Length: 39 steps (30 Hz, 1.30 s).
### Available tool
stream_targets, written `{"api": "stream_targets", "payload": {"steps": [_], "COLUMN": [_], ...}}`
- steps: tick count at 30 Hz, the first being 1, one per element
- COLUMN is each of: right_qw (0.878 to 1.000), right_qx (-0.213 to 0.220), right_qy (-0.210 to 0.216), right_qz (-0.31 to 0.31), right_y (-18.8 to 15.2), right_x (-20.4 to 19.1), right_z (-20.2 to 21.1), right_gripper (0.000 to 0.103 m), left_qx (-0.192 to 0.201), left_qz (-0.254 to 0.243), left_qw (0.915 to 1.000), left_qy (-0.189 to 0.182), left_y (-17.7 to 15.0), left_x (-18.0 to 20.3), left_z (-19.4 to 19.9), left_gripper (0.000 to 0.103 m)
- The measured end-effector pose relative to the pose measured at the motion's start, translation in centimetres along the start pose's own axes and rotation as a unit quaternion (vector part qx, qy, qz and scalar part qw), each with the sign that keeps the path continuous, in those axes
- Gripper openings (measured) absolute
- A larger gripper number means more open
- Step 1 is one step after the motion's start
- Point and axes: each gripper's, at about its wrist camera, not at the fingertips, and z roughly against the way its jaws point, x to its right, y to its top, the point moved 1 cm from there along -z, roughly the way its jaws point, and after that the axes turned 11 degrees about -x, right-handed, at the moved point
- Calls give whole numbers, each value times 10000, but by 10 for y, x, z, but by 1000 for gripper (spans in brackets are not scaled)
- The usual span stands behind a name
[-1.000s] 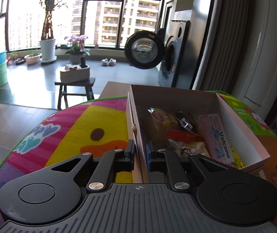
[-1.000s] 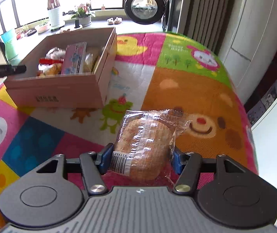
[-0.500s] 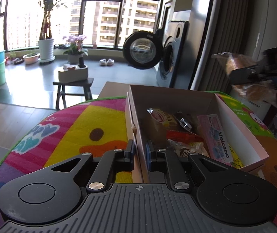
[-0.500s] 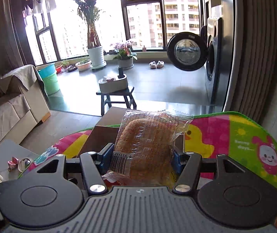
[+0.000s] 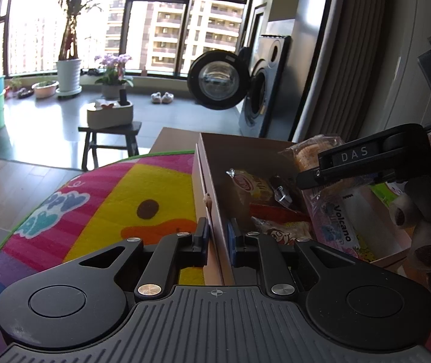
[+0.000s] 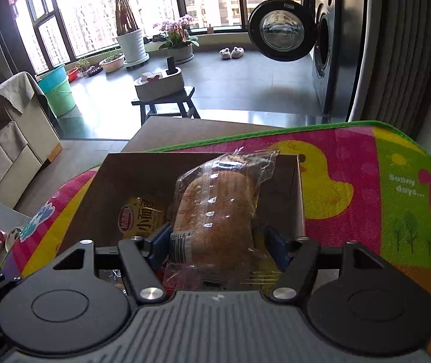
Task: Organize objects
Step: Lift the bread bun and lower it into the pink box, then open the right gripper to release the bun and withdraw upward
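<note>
Bread packet (image 6: 218, 220), pinched in the right claw (image 6: 217, 242), hangs over the box (image 5: 212, 187); left claw (image 5: 217, 236) pinches the box's wall; snacks (image 5: 253, 184) crowd inside.

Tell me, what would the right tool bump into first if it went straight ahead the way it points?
Probably the far wall of the cardboard box. The right tool is shut on the wrapped bread, which sticks out in front, so the bread would likely touch that wall first. Depth is hard to judge here.
</note>
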Motion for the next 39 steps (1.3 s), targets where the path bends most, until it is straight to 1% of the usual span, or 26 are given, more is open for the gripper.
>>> {"api": "stream_targets", "payload": {"steps": [3, 4, 6, 8, 10, 11, 13, 15, 18, 21, 25, 27, 28, 29, 30, 34, 37, 39], "right_qw": [9993, 9990, 9992, 9995, 9992, 9988, 9978, 9974, 9975, 9965, 9952, 9946, 9947, 9950, 9957, 9983, 9995, 9994], "right_qx": [349, 406, 336, 133, 30, 14, -52, -108, -138, -6, 227, 352, 394, 423, 458, 452, 168, -33], "right_qy": [-123, -152, -112, 127, 328, 420, 609, 626, 539, 457, 432, 401, 385, 375, 375, 342, 237, 278], "right_qz": [81, 131, 187, 247, 237, 257, 269, 334, 440, 696, 854, 889, 871, 821, 713, 98, -123, -198], "right_y": [2, 3, 4, 3, 2, 2, 3, 4, 1, -3, -4, -1, 3, 5, 8, 26, 38, 39], "right_x": [-2, -4, -8, -15, -25, -30, -40, -49, -59, -67, -71, -70, -68, -65, -60, -32, -18, -14], "right_z": [17, 20, 21, 18, 14, 13, 9, 3, -1, 8, 25, 33, 34, 35, 35, 25, 5, -8], "right_gripper": [68, 68, 64, 38, 35, 31, 26, 26, 26, 27, 27, 29, 33, 39, 41, 42, 41, 41], "left_qx": [2, 1, 0, 1, 0, 0, -1, -5, -10, -5, -4, -6, -6, -7, -8, -8, -7, -9], "left_qz": [1, 1, 4, 2, 1, 0, -3, -10, -15, -19, 0, 0, 0, 1, 5, 9, 7, 6], "left_qw": [10000, 10000, 10000, 10000, 10000, 10000, 10000, 10000, 10000, 10000, 10000, 10000, 10000, 10000, 10000, 10000, 10000, 10000], "left_qy": [-2, -2, -4, 0, 0, -1, 2, 1, -22, -25, -31, -30, -31, -34, -43, -58, -58, -61], "left_y": [0, 0, 0, 0, 0, 0, 0, -1, -2, -2, -1, -1, -1, -1, -1, -1, -2, -1], "left_x": [-1, -1, -1, -1, -1, -1, -1, -1, -3, -3, -3, -3, -3, -3, -3, -4, -3, -3], "left_z": [0, 0, 0, 0, 0, 0, 0, 0, -1, -2, -2, -1, -1, -1, -1, -1, -1, -1], "left_gripper": [15, 15, 15, 15, 15, 15, 15, 15, 16, 16, 16, 16, 16, 16, 16, 16, 16, 16]}}
